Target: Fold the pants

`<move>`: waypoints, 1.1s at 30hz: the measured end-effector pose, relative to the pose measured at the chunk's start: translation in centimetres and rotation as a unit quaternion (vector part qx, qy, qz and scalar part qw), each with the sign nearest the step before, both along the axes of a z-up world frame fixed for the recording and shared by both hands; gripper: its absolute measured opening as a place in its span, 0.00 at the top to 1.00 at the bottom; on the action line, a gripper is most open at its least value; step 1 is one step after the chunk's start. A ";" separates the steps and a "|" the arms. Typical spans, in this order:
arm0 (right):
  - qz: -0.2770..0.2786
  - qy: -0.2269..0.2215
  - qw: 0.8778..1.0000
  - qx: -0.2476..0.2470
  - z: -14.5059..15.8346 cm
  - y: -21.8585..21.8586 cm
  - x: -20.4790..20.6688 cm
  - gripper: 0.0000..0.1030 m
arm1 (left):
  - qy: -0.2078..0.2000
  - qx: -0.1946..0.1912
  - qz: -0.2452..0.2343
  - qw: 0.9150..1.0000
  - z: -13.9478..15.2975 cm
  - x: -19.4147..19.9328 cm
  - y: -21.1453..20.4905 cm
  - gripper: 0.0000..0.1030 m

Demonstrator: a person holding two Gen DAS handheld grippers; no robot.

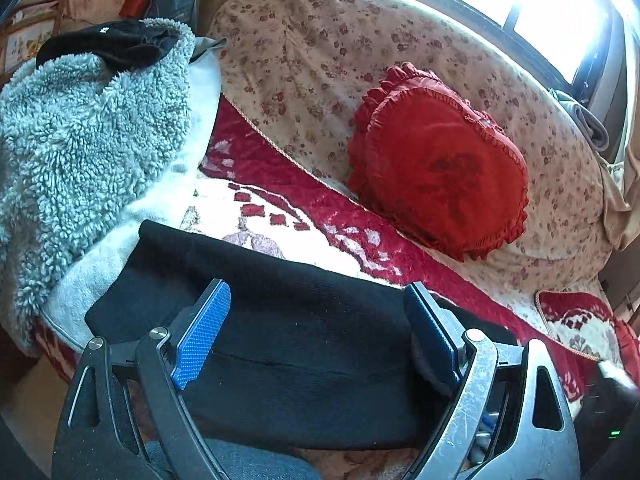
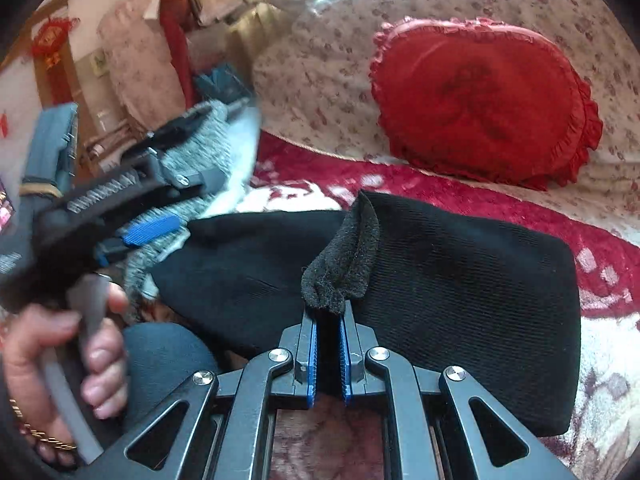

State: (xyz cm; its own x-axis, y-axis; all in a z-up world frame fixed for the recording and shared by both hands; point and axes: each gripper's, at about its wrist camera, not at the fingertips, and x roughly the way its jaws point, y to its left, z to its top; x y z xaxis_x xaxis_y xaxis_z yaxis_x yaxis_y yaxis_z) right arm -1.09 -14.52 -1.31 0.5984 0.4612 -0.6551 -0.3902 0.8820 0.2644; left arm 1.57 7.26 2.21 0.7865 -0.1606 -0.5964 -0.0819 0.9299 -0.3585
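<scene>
Black knit pants lie folded into a flat band on the red-and-white patterned sofa cover; in the right wrist view the pants spread across the middle. My left gripper is open, its blue pads wide apart just above the pants, holding nothing. It also shows in the right wrist view at the left, held by a hand. My right gripper is shut on a bunched-up edge of the pants, lifted a little off the rest.
A red heart-shaped cushion leans on the floral sofa back. A grey-blue fleece garment with a black item on top lies at the left. A bright window is at the upper right.
</scene>
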 end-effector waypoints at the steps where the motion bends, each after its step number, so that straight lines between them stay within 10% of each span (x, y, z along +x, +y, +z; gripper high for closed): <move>1: -0.002 0.016 1.000 -0.003 -0.9 0.0 0.5 0.92 | -0.001 0.000 0.000 1.000 0.0 0.0 0.0 0.14; 9: 0.040 0.040 0.988 0.145 0.4 -5.0 -2.6 0.88 | -0.040 0.029 -0.067 0.997 2.3 -1.9 -2.5 0.14; 13: -0.090 -0.017 0.995 0.038 0.8 -10.2 -4.8 0.88 | -0.100 0.026 -0.224 0.969 2.5 -4.7 -8.1 0.14; 15: -0.163 -0.005 0.986 -0.034 0.1 -11.5 -4.3 0.88 | -0.109 0.050 -0.300 0.946 1.9 -5.6 -11.4 0.54; 17: -0.174 0.007 0.985 0.000 0.2 -12.3 -4.0 0.88 | -0.088 0.062 -0.335 0.936 1.0 -5.3 -13.4 0.74; 23: -0.144 0.010 0.987 -0.067 -1.3 -8.9 -1.3 0.88 | 0.085 0.092 -0.234 0.964 -5.3 0.3 -12.3 0.79; 33: -0.135 -0.006 0.989 -0.055 0.9 -8.6 2.4 0.87 | 0.074 0.039 -0.232 0.969 -4.8 0.7 -11.2 0.79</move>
State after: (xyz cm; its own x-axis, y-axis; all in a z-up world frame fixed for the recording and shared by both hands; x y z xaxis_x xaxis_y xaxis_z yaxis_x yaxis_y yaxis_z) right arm 1.30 -23.10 -0.45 0.6987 0.2087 -0.6843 -0.1381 0.9779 0.1572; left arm 2.23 -3.89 -2.59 0.5448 -0.4267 -0.7218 0.3067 0.9026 -0.3021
